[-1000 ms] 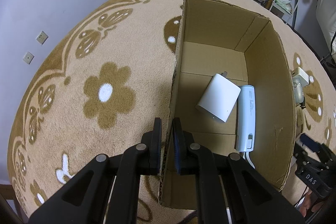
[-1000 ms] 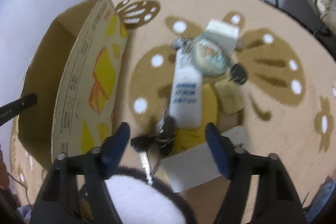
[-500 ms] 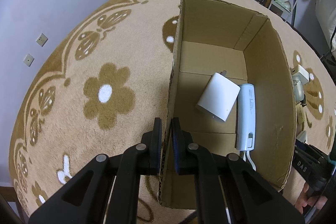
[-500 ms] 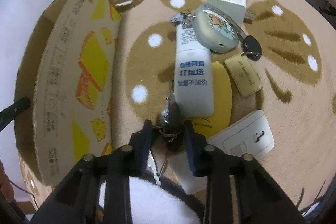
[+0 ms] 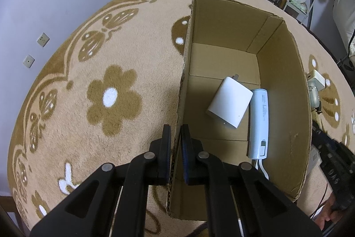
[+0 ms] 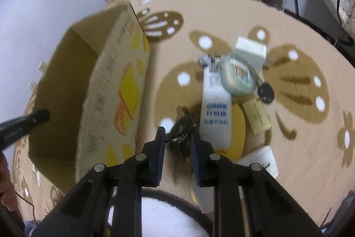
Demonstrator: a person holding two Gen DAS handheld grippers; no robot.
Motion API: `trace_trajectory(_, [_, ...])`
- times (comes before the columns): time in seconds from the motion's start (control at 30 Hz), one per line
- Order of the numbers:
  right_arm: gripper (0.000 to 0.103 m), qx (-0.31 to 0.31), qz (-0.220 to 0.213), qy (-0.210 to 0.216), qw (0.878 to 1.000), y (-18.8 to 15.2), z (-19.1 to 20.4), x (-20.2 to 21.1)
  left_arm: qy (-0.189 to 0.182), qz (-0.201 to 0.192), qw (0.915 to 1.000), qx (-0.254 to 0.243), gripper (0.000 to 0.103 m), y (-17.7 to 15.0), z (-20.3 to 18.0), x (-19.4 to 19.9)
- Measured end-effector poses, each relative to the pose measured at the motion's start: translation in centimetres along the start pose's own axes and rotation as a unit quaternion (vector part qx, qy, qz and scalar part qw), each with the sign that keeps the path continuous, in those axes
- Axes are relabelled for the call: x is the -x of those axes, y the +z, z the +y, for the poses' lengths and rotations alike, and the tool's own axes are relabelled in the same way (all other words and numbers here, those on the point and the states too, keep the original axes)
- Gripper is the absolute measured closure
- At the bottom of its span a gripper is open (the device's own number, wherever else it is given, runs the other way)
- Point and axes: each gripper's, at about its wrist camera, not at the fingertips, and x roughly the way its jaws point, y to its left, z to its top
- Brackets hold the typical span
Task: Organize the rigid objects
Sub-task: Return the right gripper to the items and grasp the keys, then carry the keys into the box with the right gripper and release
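While the left hand-held gripper (image 5: 175, 137) stays clamped on the near wall of the cardboard box (image 5: 286, 90), the right hand-held gripper (image 6: 177, 137) has just closed on a dark bunch of keys (image 6: 180, 129) with metal rings, above the flowered carpet (image 6: 299, 72). Inside the box lie a white adapter (image 5: 230, 102) and a pale blue tube (image 5: 258, 123). A white bottle (image 6: 216, 112) rests beside the keys.
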Motion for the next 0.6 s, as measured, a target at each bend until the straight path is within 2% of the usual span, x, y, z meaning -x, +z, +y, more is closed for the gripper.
trace_trajectory(0.27, [0.08, -0.006, -0.061, 0.022, 0.998, 2.4, 0.7, 2.5, -0.001, 0.0, 1.0, 0.0, 0.095, 0.0, 0.0, 0.0])
trace_trajectory(0.47, [0.08, 0.027, -0.108, 0.027, 0.993, 3.8, 1.9, 5.0, 0.006, -0.001, 1.0, -0.006, 0.095, -0.1, -0.2, 0.0])
trace_trajectory(0.6, [0.08, 0.033, -0.143, 0.051, 0.988, 4.7, 2.8, 7.1, 0.006, 0.0, 1.0, -0.006, 0.095, -0.1, -0.2, 0.0])
